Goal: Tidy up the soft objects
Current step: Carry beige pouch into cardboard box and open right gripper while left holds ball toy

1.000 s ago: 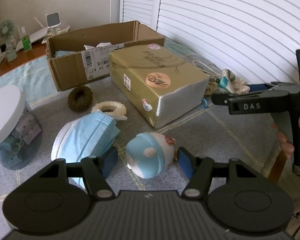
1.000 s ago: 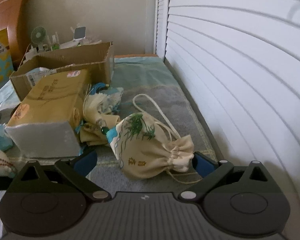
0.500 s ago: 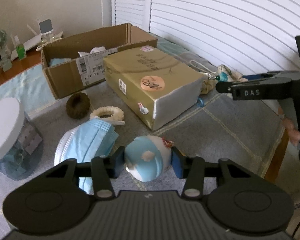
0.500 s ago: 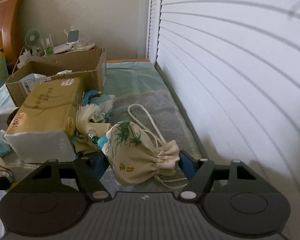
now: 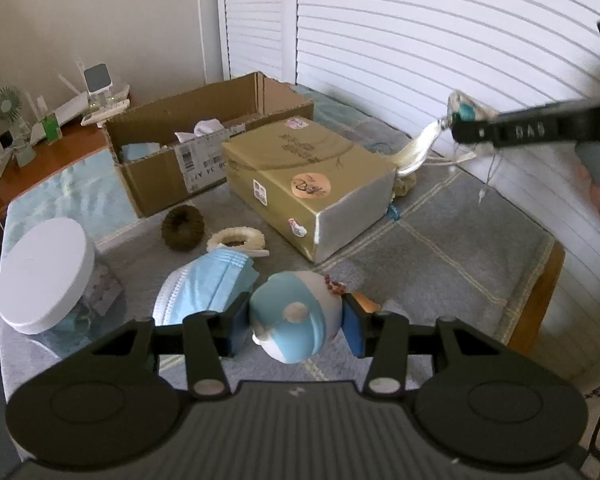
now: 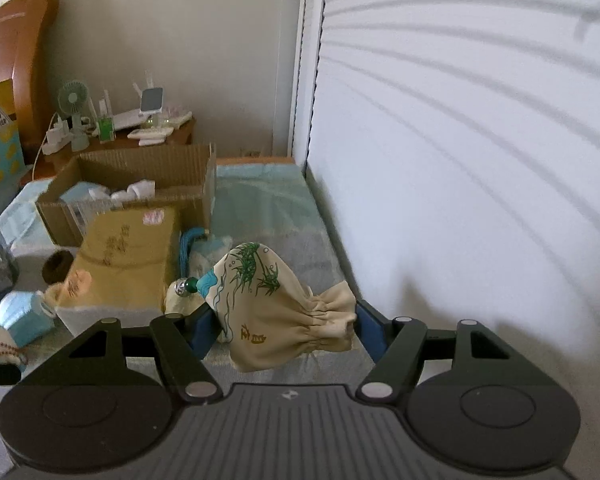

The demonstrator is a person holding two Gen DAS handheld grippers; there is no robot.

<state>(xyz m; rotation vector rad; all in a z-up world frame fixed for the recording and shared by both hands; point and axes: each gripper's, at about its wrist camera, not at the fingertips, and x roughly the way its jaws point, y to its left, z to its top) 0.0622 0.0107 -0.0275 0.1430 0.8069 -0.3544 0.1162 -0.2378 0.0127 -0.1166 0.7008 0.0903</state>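
My left gripper (image 5: 294, 326) is shut on a round blue-and-white plush toy (image 5: 296, 316) and holds it above the grey blanket. My right gripper (image 6: 286, 326) is shut on a cream drawstring pouch (image 6: 276, 304) printed with green bamboo, lifted off the bed; in the left wrist view it shows at the upper right (image 5: 466, 114) with cords hanging. An open cardboard box (image 5: 188, 148) with soft items inside stands at the back. A blue face mask stack (image 5: 208, 284), a cream scrunchie (image 5: 236, 240) and a brown scrunchie (image 5: 182, 228) lie on the blanket.
A gold tissue pack (image 5: 308, 184) lies in front of the box. A white-lidded jar (image 5: 44, 276) stands at the left. More cloth items (image 6: 204, 248) lie beside the pack. White shutters (image 6: 460, 160) run along the right; a nightstand (image 6: 112, 136) with gadgets is behind.
Both grippers closed on their objects and lifted them: the left on the plush toy, the right on the pouch, which now hangs clear of the bed.
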